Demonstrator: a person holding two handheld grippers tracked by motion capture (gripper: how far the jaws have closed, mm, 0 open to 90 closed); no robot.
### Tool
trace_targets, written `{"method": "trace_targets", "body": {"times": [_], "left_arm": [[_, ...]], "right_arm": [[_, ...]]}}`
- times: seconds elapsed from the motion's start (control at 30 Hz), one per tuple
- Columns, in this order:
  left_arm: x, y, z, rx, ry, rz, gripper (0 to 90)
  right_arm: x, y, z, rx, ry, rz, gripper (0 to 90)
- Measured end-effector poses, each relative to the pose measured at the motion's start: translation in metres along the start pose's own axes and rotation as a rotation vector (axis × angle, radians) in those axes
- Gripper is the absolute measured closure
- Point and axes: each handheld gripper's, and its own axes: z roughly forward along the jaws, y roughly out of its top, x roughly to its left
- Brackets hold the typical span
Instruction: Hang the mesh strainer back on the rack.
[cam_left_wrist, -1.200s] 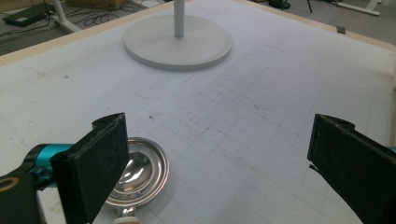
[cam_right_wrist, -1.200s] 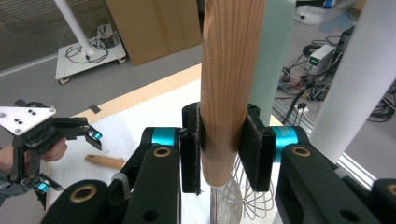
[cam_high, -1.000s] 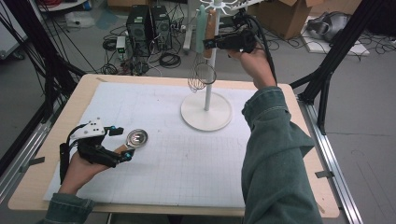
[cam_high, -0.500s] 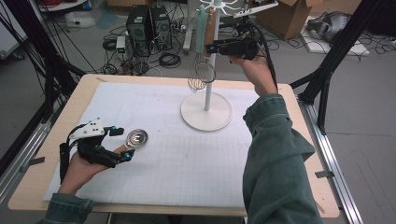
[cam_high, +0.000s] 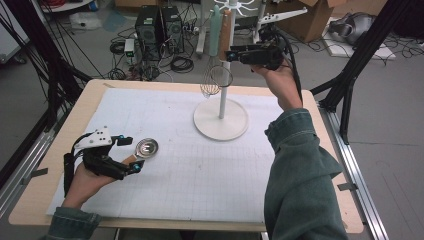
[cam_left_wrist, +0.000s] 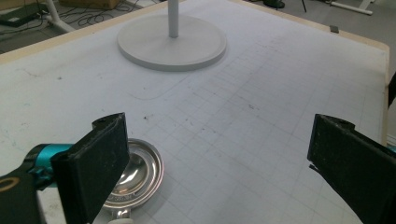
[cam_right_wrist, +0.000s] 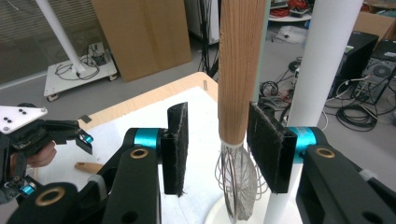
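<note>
We see the surface (cam_high: 310, 200), wooden, covered by a white gridded mat (cam_high: 200, 170). Far centre on the mat stands the white rack (cam_high: 220, 119): round base, upright pole. A whisk (cam_high: 223, 37) with a wooden handle hangs from the rack's top, wire head just beside the pole, well above the surface.

Right claw (cam_high: 231, 54) is raised at the far right, level with the whisk handle. In the right gripper view the handle (cam_right_wrist: 240, 70) sits between its pads; the jaws have just been opening and there's a gap on both sides, so it's open, not gripping.

Left claw (cam_high: 134, 153) rests at the near left on the mat, jaws wide open, nothing held. A small metal spoon (cam_high: 146, 148) with a wooden handle lies at its tips, bowl up.
</note>
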Motion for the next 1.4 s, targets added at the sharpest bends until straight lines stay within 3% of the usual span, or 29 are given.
{"method": "trace_targets", "body": {"times": [0.27, 0.6, 0.9, 1.4], "left_arm": [[0.001, 0.0, -0.001, -0.002, -0.001, 0.003, 6.1], [0.003, 0.0, -0.003, -0.008, 0.0, -0.002, 6.1], [0.003, 0.001, -0.004, -0.01, 0.0, 0.001, 6.1], [0.004, 0.001, -0.005, -0.013, 0.012, -0.001, 6.1]], "right_arm": [[0.0, 0.0, -0.006, -0.011, -0.007, 0.003, 59.0], [0.002, 0.001, -0.016, -0.026, 0.023, -0.032, 79.2], [0.001, -0.001, -0.024, -0.014, 0.055, -0.03, 87.7], [-0.004, 0.003, -0.035, -0.032, 0.038, -0.034, 89.3]]}}
